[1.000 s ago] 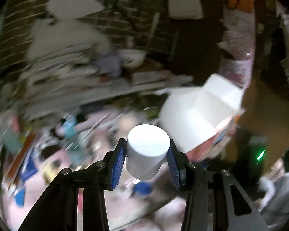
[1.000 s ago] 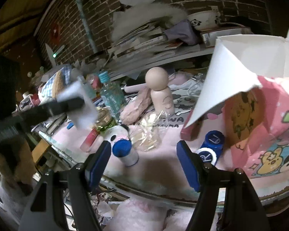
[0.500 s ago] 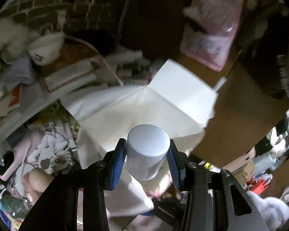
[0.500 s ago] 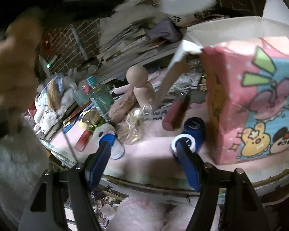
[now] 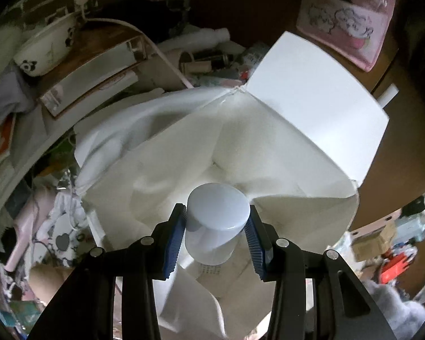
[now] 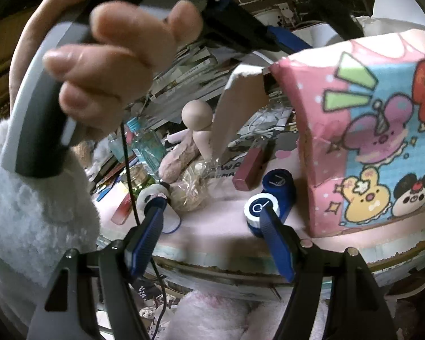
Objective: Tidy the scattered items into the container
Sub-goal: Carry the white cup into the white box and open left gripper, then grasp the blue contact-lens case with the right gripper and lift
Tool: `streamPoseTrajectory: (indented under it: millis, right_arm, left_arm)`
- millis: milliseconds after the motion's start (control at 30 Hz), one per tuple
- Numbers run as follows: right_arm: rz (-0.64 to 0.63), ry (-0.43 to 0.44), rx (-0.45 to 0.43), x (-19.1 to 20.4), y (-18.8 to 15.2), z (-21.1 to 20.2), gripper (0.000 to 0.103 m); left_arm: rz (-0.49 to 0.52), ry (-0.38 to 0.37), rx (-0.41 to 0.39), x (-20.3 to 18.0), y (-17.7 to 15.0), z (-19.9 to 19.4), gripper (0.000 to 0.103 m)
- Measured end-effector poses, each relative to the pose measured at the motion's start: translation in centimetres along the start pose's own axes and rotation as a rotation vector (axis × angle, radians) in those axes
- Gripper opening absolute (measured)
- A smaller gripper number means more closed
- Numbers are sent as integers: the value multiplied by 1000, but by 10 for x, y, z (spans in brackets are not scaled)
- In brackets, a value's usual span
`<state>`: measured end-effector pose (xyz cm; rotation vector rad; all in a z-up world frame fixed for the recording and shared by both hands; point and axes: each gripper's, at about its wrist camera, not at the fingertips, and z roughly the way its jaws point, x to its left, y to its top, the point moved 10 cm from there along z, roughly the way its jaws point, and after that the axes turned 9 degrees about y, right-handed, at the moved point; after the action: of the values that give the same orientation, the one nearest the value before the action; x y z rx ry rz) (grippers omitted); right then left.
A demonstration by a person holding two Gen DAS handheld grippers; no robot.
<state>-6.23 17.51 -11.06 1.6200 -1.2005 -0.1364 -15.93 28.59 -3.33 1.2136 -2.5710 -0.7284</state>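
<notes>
Left gripper [image 5: 216, 228] clamping a white cylindrical jar [image 5: 214, 223] between both blue pads, hovering over the open mouth of the cartoon-printed pink box [image 5: 272, 167], white flaps spreading toward 12 and 2 o'clock. Right gripper [image 6: 212, 223] idling with fingers spread wide, holding nothing, at table edge. Sitting just beyond its tips: blue-and-white lens case [image 6: 265, 201] at 1 o'clock, crinkled plastic packet [image 6: 194, 185] at 11 o'clock. Standing farther back at 12 o'clock: wooden peg doll [image 6: 199, 126], teal-capped bottle [image 6: 147, 146] to its left.
</notes>
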Motion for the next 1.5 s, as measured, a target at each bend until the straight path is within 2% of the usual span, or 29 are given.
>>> streamPoseTrajectory:
  millis: [267, 333, 367, 400, 533, 600, 733, 800, 933, 967, 1067, 1200, 1367, 1500]
  right_arm:
    - [24, 7, -3, -5, -3, -2, 68]
    - [20, 1, -7, -5, -4, -3, 68]
    - [19, 0, -8, -4, -4, -3, 68]
    - [18, -1, -9, -4, -5, -3, 68]
    - [10, -26, -11, -4, -8, -1, 68]
    - [0, -44, -18, -4, -10, 0, 68]
    - [-34, -128, -61, -7, -12, -4, 68]
    - [-70, -189, -83, -8, -12, -7, 68]
    - [-108, -227, -98, -8, -10, -3, 68]
    - [-120, -239, -102, -7, -10, -2, 64]
    - [-166, -297, -108, -7, 2, 12, 52]
    - [-210, -392, -92, -10, 3, 20, 36]
    - [-198, -460, -77, -23, 3, 24, 35]
    - [-187, -494, -88, -29, 6, 30, 35]
  left_arm:
    - [54, 74, -4, -2, -3, 3, 39]
    - [52, 73, -16, -1, -3, 1, 56]
    - [51, 81, -33, 0, -2, -2, 69]
    - [54, 91, -51, 1, 0, -4, 73]
    - [76, 118, -112, 2, 3, -16, 74]
    - [75, 128, -151, 5, 3, -25, 82]
    - [41, 201, -272, 23, -1, -50, 84]
    - [12, 217, -323, 33, -9, -63, 88]
    - [-69, 233, -426, 60, -37, -88, 90]
    - [-86, 235, -448, 68, -47, -94, 90]
    - [-143, 215, -505, 88, -77, -104, 90]
    - [-241, 146, -582, 114, -116, -110, 91]
    - [-362, 72, -614, 142, -153, -103, 91]
    - [-410, 60, -618, 154, -169, -103, 91]
